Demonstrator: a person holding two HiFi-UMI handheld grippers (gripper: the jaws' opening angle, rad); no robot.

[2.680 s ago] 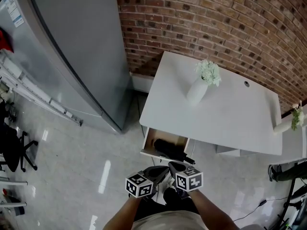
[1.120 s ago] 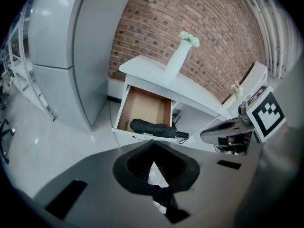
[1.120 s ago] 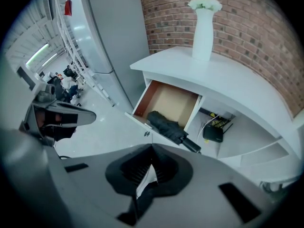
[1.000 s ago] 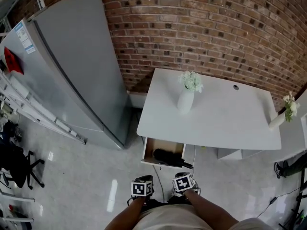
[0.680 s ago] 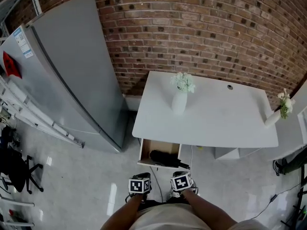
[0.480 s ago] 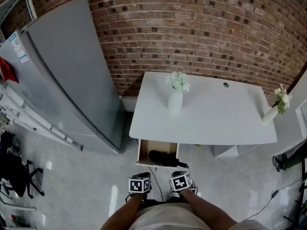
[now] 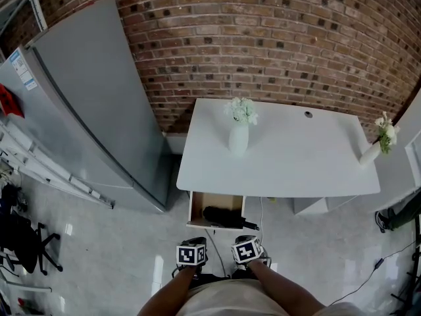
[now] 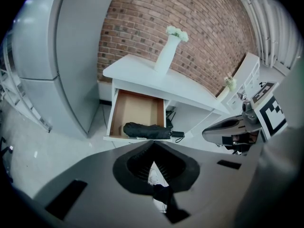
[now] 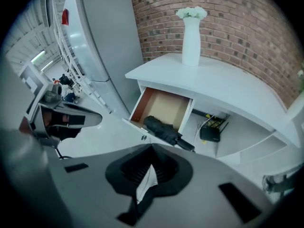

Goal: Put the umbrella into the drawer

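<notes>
One black folded umbrella [image 7: 222,216] lies in the single open drawer [image 7: 197,206], along its near edge. Two white vases stand on the bench [image 7: 296,170]: one at the left [image 7: 238,138], one at the far right [image 7: 370,153]. The left tongs [image 8: 153,151] and right tongs [image 9: 152,149] are both closed and empty.

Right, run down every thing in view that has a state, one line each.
drawer, pulled open
umbrella, folded, lying in the drawer, handle end poking past its side
left gripper, shut, empty
right gripper, shut, empty
vase, upright on the desk
fridge, door shut
</notes>
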